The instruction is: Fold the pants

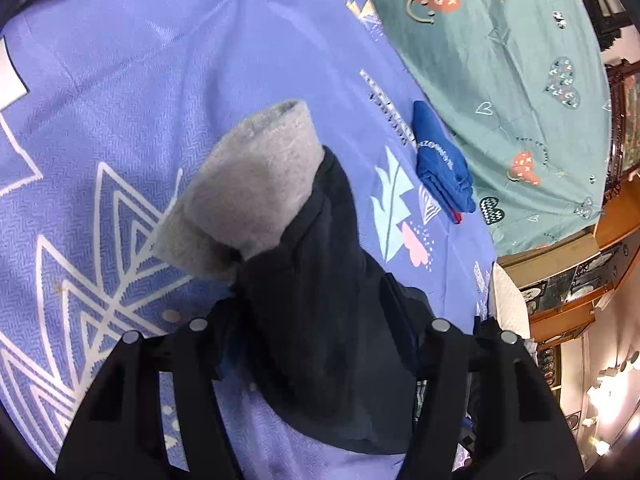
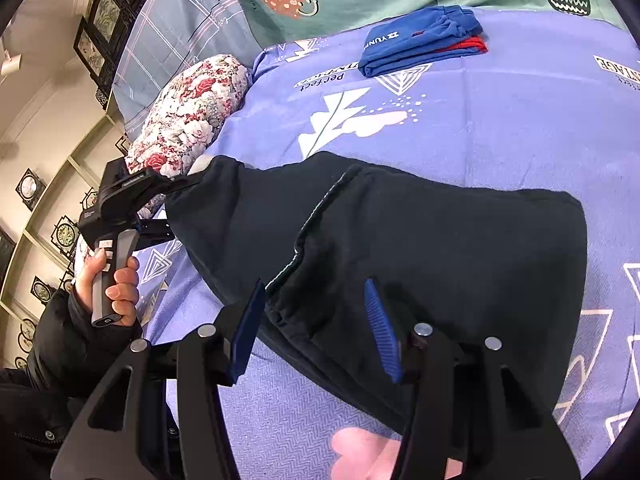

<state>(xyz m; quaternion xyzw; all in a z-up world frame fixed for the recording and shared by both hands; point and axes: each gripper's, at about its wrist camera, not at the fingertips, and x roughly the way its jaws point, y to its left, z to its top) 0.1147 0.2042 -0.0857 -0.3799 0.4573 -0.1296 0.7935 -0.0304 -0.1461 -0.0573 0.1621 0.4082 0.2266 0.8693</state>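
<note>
The dark pants (image 2: 400,240) lie part-folded on the purple bed sheet (image 2: 500,120), the left gripper (image 1: 320,344) clamping their end with grey lining upturned, the right gripper (image 2: 316,328) spread over the cloth; next, probably, carry that end across.

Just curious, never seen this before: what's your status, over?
Left gripper, right gripper each straddle dark pants; grip unclear. Grey lining showing. Folded blue clothes well clear.
</note>
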